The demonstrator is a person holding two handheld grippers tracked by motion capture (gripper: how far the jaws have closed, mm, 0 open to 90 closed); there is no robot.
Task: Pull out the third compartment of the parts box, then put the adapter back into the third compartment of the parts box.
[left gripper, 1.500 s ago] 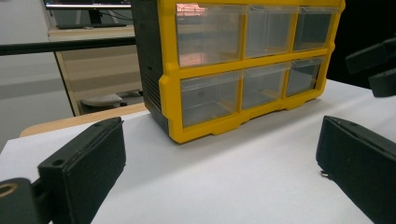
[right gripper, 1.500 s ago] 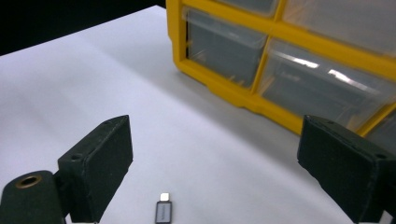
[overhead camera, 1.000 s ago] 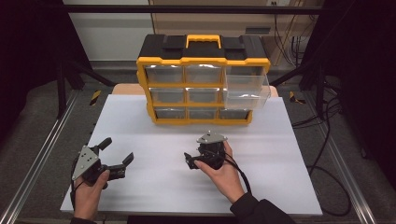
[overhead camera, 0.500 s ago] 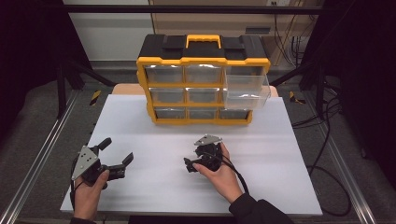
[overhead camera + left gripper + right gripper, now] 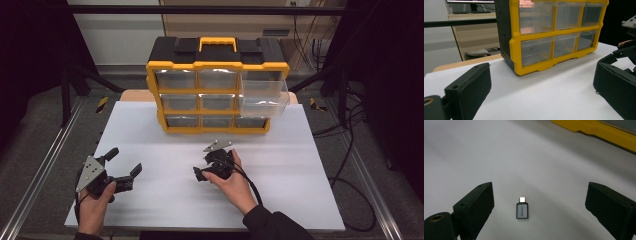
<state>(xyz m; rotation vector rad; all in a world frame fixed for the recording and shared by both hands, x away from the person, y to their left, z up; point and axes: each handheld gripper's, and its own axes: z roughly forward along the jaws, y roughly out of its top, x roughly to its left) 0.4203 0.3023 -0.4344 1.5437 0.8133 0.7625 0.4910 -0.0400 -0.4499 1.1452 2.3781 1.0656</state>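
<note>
A small grey USB adapter [image 5: 522,209] lies flat on the white table, its plug end pointing away. In the right gripper view, my right gripper [image 5: 539,202] is open, one jaw on each side of the adapter and neither touching it. From above, the right gripper [image 5: 204,169] sits low at the table's middle, tilted down and to the left. My left gripper [image 5: 125,161] is open with nothing between its jaws near the front left of the table. In its own view, the left gripper [image 5: 541,82] faces the organizer.
A yellow and black drawer organizer [image 5: 217,85] stands at the back of the white table [image 5: 300,200]. Its top right clear drawer [image 5: 264,92] is pulled out. The organizer [image 5: 549,37] looms close in the left gripper view. Cables trail off the right side.
The right gripper has shifted slightly left and toward the person, lower over the table. The left gripper has stayed put.
</note>
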